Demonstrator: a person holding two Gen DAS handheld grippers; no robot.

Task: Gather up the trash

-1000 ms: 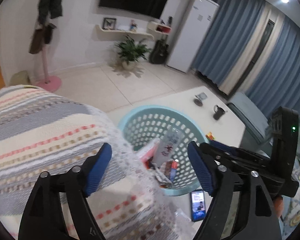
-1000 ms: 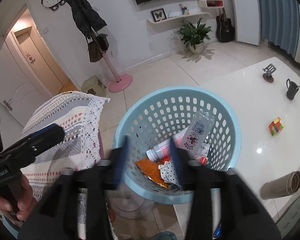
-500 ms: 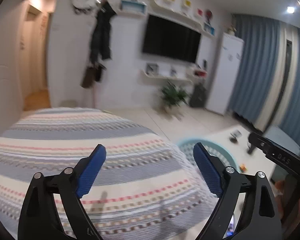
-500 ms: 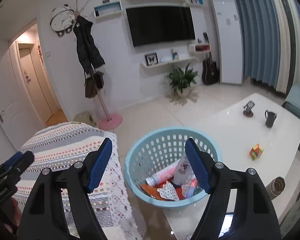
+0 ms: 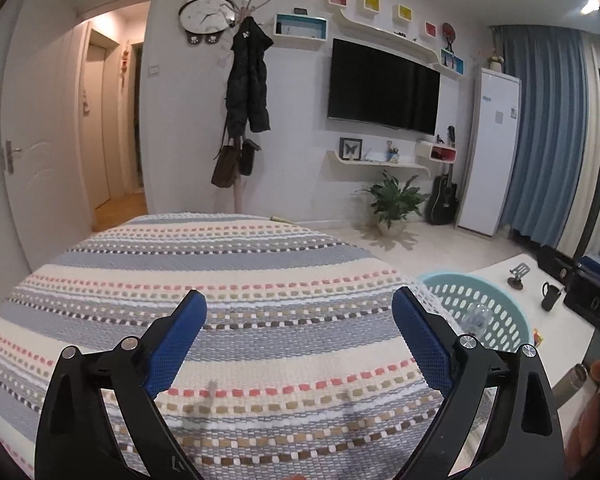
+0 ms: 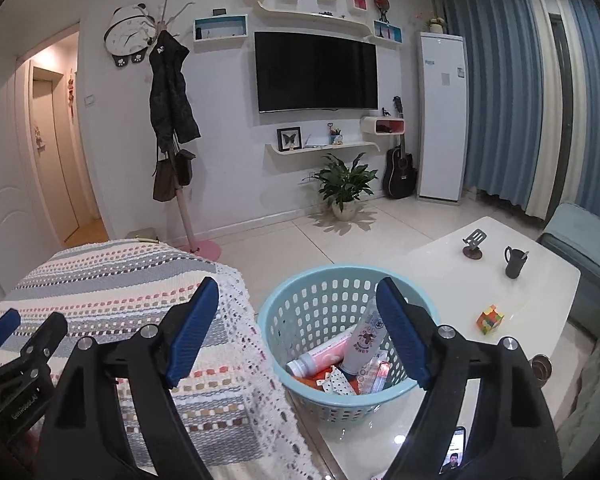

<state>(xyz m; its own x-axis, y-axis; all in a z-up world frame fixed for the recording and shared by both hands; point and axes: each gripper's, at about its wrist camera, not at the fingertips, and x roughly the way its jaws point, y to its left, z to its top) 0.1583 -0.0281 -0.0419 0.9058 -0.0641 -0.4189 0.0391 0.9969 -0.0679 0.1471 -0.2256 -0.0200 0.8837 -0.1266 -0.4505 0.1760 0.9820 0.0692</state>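
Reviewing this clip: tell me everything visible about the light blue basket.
The light blue basket is round, looks like plastic, with rows of oval holes in its wall and a smooth rim. It stands upright on the white table, right beside the striped cloth, whose lace edge hangs next to it. Inside lie a pink bottle, a white bottle leaning on the wall, and crumpled wrappers. Neither gripper touches it.

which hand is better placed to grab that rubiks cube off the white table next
Right, probably. The right gripper is open and faces the basket and table holding the cube; the left gripper faces the striped cloth.
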